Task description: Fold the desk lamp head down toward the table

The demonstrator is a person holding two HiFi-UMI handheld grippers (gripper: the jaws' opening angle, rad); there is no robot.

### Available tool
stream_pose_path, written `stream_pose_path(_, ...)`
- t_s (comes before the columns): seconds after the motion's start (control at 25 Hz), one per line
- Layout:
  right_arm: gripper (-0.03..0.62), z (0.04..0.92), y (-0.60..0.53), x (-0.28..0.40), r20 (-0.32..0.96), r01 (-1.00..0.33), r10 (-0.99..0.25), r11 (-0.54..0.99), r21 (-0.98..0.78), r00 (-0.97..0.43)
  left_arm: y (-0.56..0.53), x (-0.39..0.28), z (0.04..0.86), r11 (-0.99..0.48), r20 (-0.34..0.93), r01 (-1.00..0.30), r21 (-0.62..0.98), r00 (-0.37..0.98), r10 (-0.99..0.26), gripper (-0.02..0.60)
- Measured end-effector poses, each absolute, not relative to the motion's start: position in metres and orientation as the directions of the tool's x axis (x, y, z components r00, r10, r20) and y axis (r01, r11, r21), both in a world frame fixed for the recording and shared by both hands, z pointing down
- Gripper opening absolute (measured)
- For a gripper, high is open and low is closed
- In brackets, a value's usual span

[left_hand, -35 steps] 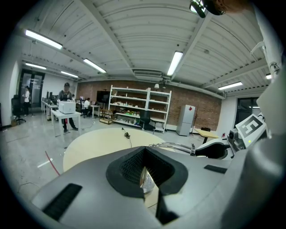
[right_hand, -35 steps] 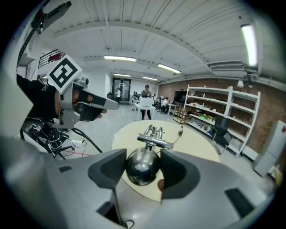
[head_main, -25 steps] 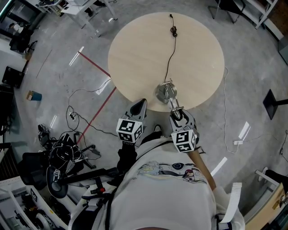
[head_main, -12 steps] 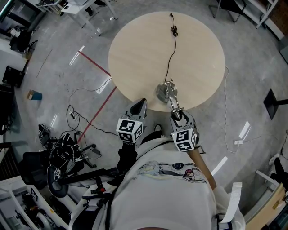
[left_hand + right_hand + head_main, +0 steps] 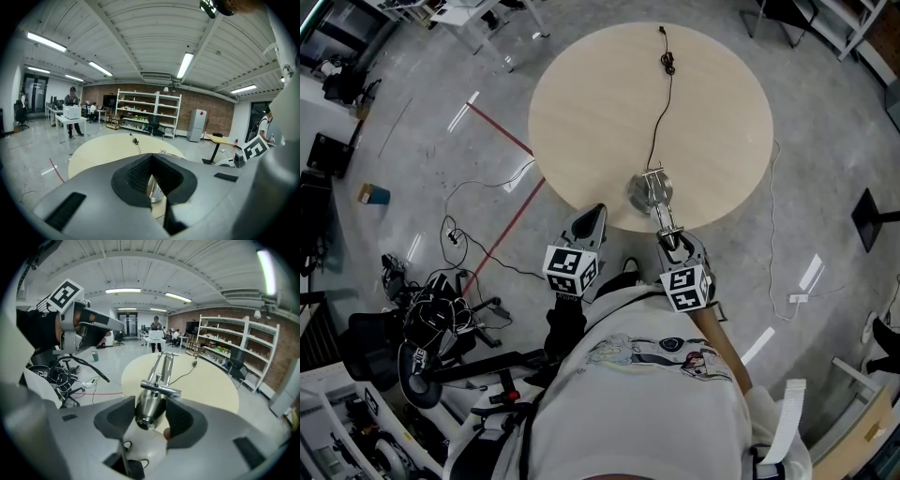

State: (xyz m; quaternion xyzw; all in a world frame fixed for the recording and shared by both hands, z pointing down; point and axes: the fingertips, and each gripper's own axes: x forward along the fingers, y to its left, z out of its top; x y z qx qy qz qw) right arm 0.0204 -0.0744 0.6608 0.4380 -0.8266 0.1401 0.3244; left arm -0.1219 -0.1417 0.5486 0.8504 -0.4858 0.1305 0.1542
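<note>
A chrome desk lamp stands at the near edge of the round table (image 5: 609, 103). Its round base (image 5: 639, 192) carries a twin-rod arm (image 5: 659, 208) that leans toward me. My right gripper (image 5: 667, 236) reaches the arm's upper end. In the right gripper view the chrome lamp head (image 5: 150, 408) sits between the jaws of the right gripper (image 5: 150, 405). They are closing, and both pads stand close beside it. My left gripper (image 5: 592, 214) hovers left of the base, shut and holding nothing. In its own view the left gripper (image 5: 150, 157) shows a sliver of the base (image 5: 152, 187) behind the pads.
The lamp's black cord (image 5: 659, 103) runs across the table to a switch (image 5: 667, 64) at the far edge. Cables and a dark office chair (image 5: 422, 337) crowd the floor at lower left. A red tape line (image 5: 502, 234) crosses the floor. A black stand (image 5: 872, 216) is at right.
Hardly anything differs. The whole head view has shifted slightly, and the lamp and both grippers stand much as before.
</note>
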Motion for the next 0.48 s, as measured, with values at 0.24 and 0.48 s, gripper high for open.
stream_pose_path(0.24,0.204,0.67,-0.072,0.02,0.682,-0.817,-0.608,0.576,0.026,-0.407,-0.14,-0.126,0.545,-0.475,0.371,-0.87,0.132,0.488,-0.79,0.002)
stream_pose_path(0.48,0.195,0.682,-0.074,0.02,0.707,-0.814,-0.572,0.58,-0.01,-0.416,-0.142,-0.13,0.545,-0.466,0.372,-0.875,0.131,0.479,-0.795,0.002)
